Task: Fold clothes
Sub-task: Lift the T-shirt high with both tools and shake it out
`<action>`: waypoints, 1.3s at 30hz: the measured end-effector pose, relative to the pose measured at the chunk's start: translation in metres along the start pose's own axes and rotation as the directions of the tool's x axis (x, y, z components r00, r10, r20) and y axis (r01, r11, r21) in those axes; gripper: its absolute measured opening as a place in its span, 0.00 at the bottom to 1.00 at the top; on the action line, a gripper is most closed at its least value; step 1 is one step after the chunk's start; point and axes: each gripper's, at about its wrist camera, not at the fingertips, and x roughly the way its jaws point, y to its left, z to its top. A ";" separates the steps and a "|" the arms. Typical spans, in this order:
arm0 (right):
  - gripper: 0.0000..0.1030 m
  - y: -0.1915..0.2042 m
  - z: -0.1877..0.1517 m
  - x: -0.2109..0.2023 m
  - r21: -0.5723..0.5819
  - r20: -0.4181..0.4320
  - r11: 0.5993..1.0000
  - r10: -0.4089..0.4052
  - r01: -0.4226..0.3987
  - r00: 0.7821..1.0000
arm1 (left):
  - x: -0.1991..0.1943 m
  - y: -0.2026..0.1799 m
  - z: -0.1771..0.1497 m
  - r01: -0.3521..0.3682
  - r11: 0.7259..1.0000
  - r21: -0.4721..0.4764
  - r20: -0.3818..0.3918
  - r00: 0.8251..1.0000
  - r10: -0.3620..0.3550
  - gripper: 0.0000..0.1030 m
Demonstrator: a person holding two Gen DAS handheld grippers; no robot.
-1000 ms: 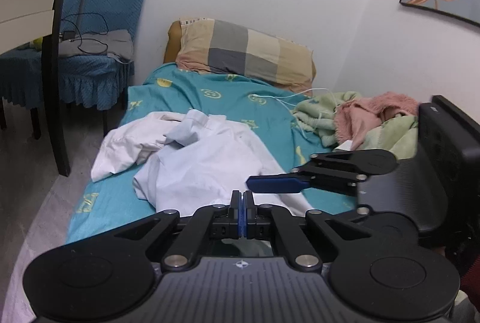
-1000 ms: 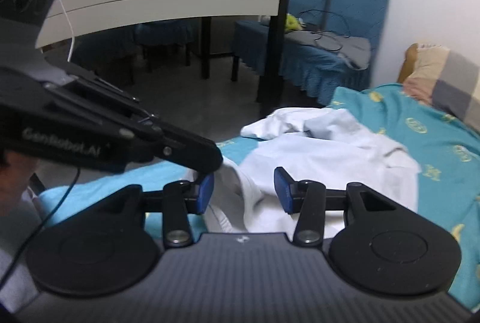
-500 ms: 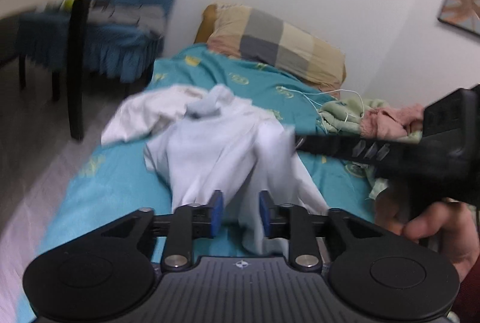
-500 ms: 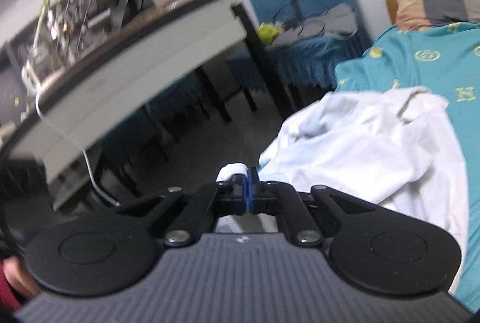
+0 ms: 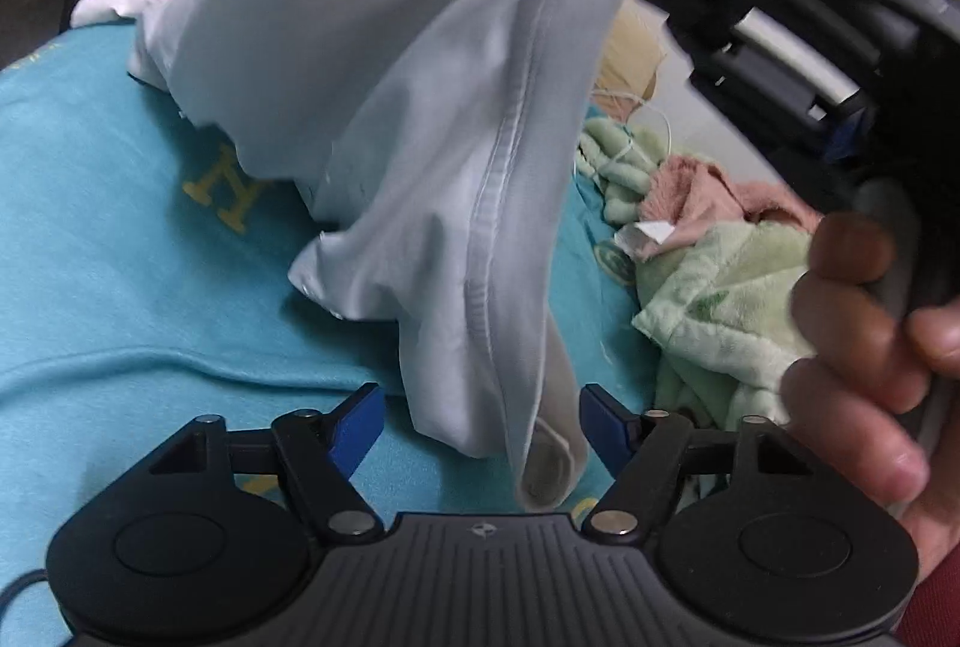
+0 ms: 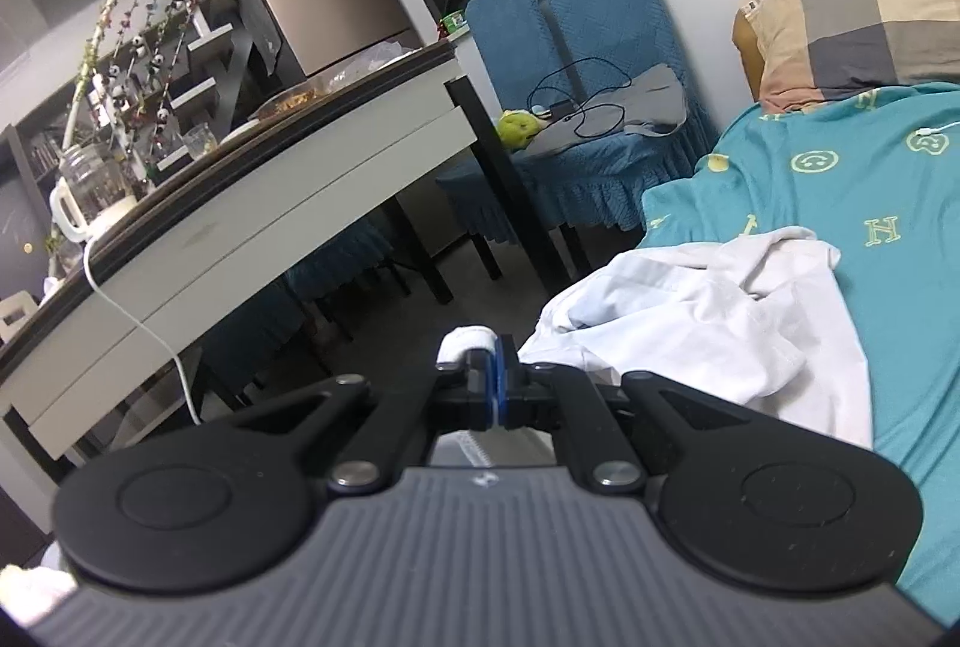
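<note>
White cotton garment [image 5: 420, 119] hangs lifted off the teal bedsheet [image 5: 108, 239]; the left gripper [image 5: 483, 422], jaws just opened (apparently untouched), straddles its hem. Right view: right gripper [image 6: 497, 386] clamps the fabric, ready for spreading.

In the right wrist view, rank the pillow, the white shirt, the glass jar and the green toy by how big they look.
Largest to smallest:
1. white shirt
2. pillow
3. glass jar
4. green toy
The shirt lies nearer the camera than the pillow, so those two are unsure in true size.
</note>
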 end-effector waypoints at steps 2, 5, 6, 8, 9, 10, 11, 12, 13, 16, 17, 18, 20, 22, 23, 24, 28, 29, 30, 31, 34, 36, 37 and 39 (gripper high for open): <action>0.04 -0.004 0.003 -0.002 0.016 0.007 1.000 0.000 0.000 1.000 | 0.003 -0.004 -0.003 0.030 0.999 0.026 -0.014 0.999 -0.030 0.68; 0.04 -0.008 0.004 -0.002 0.034 0.021 0.999 0.002 -0.003 1.000 | 0.008 -0.012 -0.008 0.042 0.996 0.079 -0.018 0.999 -0.041 0.66; 0.04 -0.008 0.003 -0.001 0.035 0.021 0.999 0.002 -0.003 1.000 | 0.011 -0.013 -0.009 0.047 0.995 0.086 -0.021 0.999 -0.045 0.64; 0.04 -0.009 0.003 0.001 0.033 0.014 0.999 0.001 -0.002 1.000 | 0.017 -0.014 -0.009 0.067 0.995 0.077 -0.030 0.997 -0.065 0.43; 0.04 -0.010 0.003 0.002 0.034 0.010 0.999 0.003 -0.004 1.000 | 0.019 -0.014 -0.009 0.068 0.996 0.063 -0.033 0.997 -0.066 0.39; 0.04 -0.011 0.003 0.002 0.037 0.007 0.999 0.005 -0.006 1.000 | 0.022 -0.013 -0.009 0.058 0.997 0.052 -0.033 0.998 -0.056 0.34; 0.04 -0.012 0.003 0.002 0.043 0.008 0.999 0.007 -0.007 1.000 | 0.024 -0.013 -0.009 0.048 0.998 0.041 -0.034 0.998 -0.046 0.29; 0.04 -0.013 0.003 0.002 0.049 0.010 0.999 0.007 -0.008 1.000 | 0.026 -0.012 -0.009 0.037 0.999 0.035 -0.037 0.999 -0.036 0.24; 0.04 -0.014 0.003 0.002 0.053 0.013 0.999 0.004 -0.005 1.000 | 0.028 -0.012 -0.009 0.026 0.999 0.031 -0.043 0.999 -0.024 0.10; 0.04 -0.014 0.003 0.000 0.060 0.043 0.998 -0.036 0.033 0.998 | 0.024 -0.011 -0.008 -0.005 0.999 0.040 -0.021 1.000 0.006 0.04; 0.04 -0.013 0.003 -0.002 0.061 0.060 0.996 -0.061 0.057 0.996 | 0.018 -0.011 -0.007 -0.015 0.999 0.039 0.007 1.000 0.015 0.04; 0.04 -0.012 0.003 -0.003 0.062 0.079 0.994 -0.094 0.089 0.992 | 0.011 -0.010 -0.005 -0.027 0.999 0.032 0.042 0.999 0.025 0.04; 0.04 -0.006 0.004 -0.008 0.038 0.129 0.987 -0.162 0.158 0.978 | -0.006 -0.008 0.000 -0.045 0.999 0.007 0.111 0.993 0.044 0.04; 0.04 0.001 0.006 -0.013 0.018 0.185 0.975 -0.222 0.223 0.957 | -0.030 -0.006 0.007 -0.059 0.998 -0.016 0.178 0.982 0.061 0.04; 0.04 0.003 0.010 -0.016 0.036 0.211 0.971 -0.237 0.235 0.948 | -0.044 -0.006 0.012 -0.072 0.997 -0.017 0.216 0.973 0.074 0.04; 0.04 0.007 0.015 -0.019 0.063 0.234 0.969 -0.248 0.240 0.940 | -0.060 -0.006 0.017 -0.078 0.997 -0.024 0.257 0.963 0.082 0.04; 0.04 0.038 0.047 -0.040 0.062 0.347 0.947 -0.317 0.316 0.883 | -0.143 -0.006 0.059 -0.063 0.995 -0.074 0.444 0.891 0.090 0.04; 0.04 0.046 0.060 -0.047 0.071 0.369 0.945 -0.322 0.319 0.872 | -0.166 -0.009 0.072 -0.055 0.996 -0.074 0.486 0.870 0.084 0.04; 0.04 0.054 0.073 -0.054 0.081 0.390 0.943 -0.327 0.322 0.861 | -0.189 -0.012 0.087 -0.047 0.997 -0.066 0.524 0.848 0.075 0.04; 0.04 0.063 0.086 -0.062 0.083 0.407 0.942 -0.331 0.326 0.851 | -0.212 -0.019 0.102 -0.046 0.998 -0.048 0.560 0.826 0.065 0.04; 0.04 0.109 0.124 -0.085 0.020 0.474 0.938 -0.313 0.346 0.823 | -0.274 -0.058 0.146 -0.087 0.995 0.058 0.651 0.758 0.028 0.04; 0.04 0.144 0.148 -0.101 -0.027 0.523 0.932 -0.296 0.363 0.799 | -0.316 -0.087 0.174 -0.123 0.984 0.129 0.699 0.715 -0.002 0.04; 0.04 0.164 0.160 -0.111 -0.044 0.550 0.928 -0.287 0.371 0.784 | -0.335 -0.103 0.187 -0.143 0.977 0.160 0.714 0.700 -0.015 0.04; 0.04 0.198 0.184 -0.132 -0.062 0.593 0.928 -0.261 0.366 0.762 | -0.370 -0.134 0.207 -0.179 0.961 0.209 0.737 0.675 -0.035 0.04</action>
